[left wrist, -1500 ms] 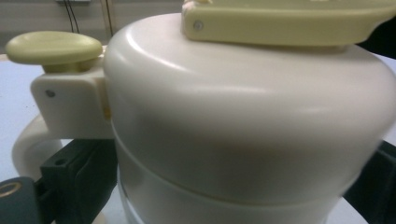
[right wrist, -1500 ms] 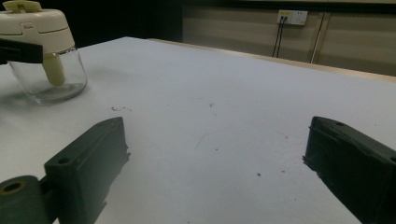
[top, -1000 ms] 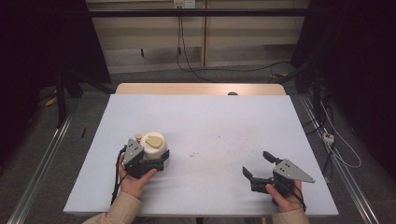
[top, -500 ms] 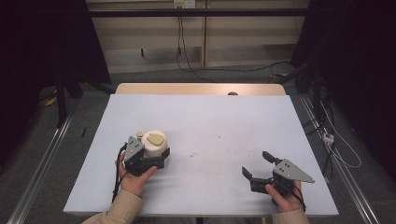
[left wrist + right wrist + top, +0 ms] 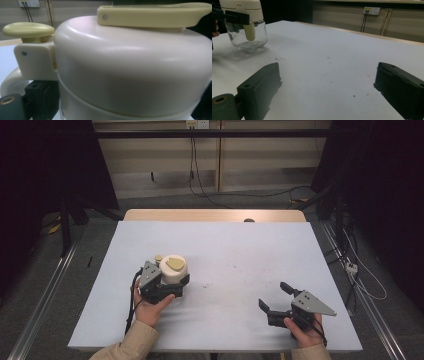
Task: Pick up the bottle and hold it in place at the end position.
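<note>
Between left gripper fingers: jar, clamped at its cream lid, glass base on table | right gripper: fingers wide, holding nothing, resting on table | jar well apart from right fingers, off to their left

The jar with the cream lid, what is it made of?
The jar has a see-through, shiny lower bowl, probably glass, maybe clear plastic. Its cream lid looks like smooth glossy plastic, with soft highlights and small screws. The left gripper clamps it.
</note>
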Available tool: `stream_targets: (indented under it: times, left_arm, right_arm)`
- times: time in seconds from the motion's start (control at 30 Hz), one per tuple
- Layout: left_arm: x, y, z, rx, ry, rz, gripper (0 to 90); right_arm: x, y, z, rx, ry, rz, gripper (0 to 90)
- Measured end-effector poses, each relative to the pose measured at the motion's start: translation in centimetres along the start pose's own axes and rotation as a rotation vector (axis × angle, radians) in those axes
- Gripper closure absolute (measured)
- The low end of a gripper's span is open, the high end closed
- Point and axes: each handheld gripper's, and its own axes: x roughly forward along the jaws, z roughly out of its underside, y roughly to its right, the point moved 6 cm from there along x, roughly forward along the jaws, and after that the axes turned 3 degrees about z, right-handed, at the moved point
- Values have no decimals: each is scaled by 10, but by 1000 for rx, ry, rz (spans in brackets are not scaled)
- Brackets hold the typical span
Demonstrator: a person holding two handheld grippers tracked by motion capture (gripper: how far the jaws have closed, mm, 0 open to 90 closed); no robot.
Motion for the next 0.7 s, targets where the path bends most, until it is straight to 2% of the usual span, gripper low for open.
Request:
stream_targets:
  times: [0.17,0.33,0.47,0.67,0.7]
  left_arm:
    - [6,4,-3,5,13,13,59]
    - [13,7,-4,-6,26,26,60]
    - [18,7,-5,12,30,26,60]
    - [23,12,-9,10,49,38,61]
    - [24,12,-10,24,48,38,61]
  right_arm:
    - [0,0,0,-1,0,-1,55]
    - [0,-1,0,-2,1,-3,55]
    - [0,-1,-1,-1,2,-4,55]
    - [0,0,0,1,4,-1,55]
    - [0,0,-1,0,4,-1,55]
